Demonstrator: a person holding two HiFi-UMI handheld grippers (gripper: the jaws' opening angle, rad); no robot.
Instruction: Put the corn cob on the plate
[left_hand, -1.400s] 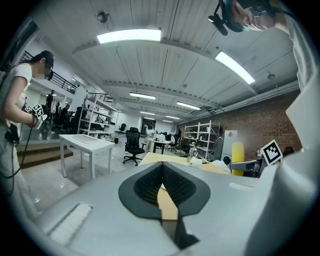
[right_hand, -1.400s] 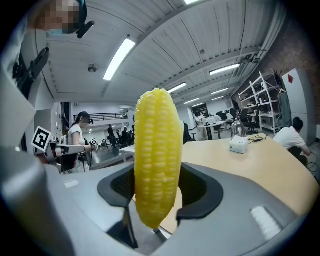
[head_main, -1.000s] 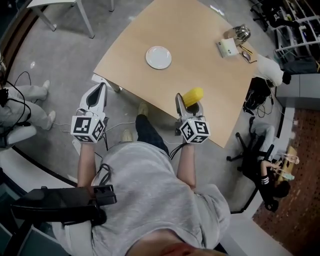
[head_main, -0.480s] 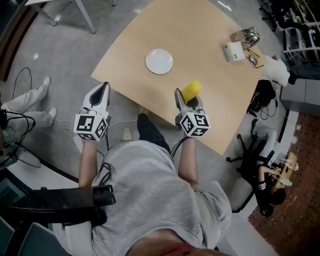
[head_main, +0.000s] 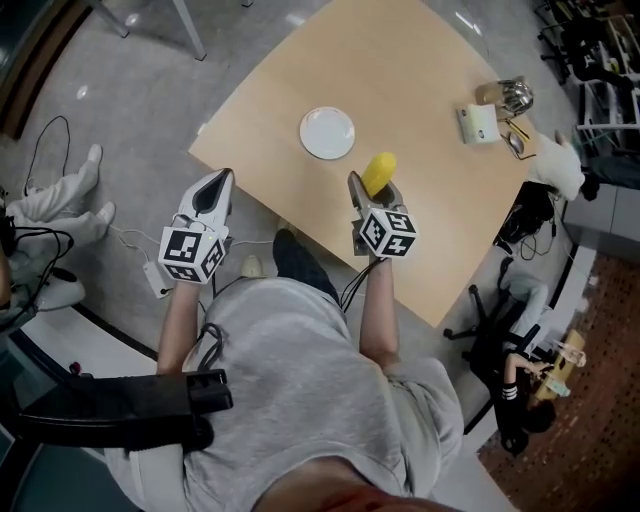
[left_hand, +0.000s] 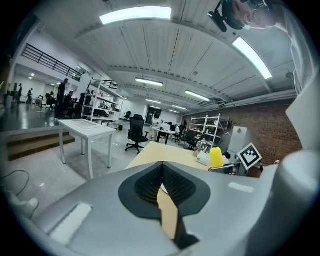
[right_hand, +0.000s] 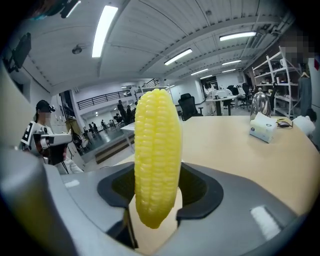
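A yellow corn cob (head_main: 378, 174) stands upright between the jaws of my right gripper (head_main: 374, 190), which is shut on it above the tan table (head_main: 420, 230). In the right gripper view the corn cob (right_hand: 156, 155) fills the middle, with its lower end inside the right gripper (right_hand: 155, 200). The white plate (head_main: 327, 133) lies empty on the table, a short way ahead and to the left of the corn. My left gripper (head_main: 218, 184) hovers off the table's left edge over the floor. In its own view the left gripper (left_hand: 162, 186) is shut with nothing in it.
A white box (head_main: 478, 123) and a shiny metal item (head_main: 513, 95) sit at the table's far right corner. Office chairs (head_main: 500, 330) stand right of the table. A seated person's legs (head_main: 50, 205) and cables lie on the floor to the left.
My right gripper has carried the corn forward over the table, closer to the plate. The left gripper stays beside the table's edge, still shut.
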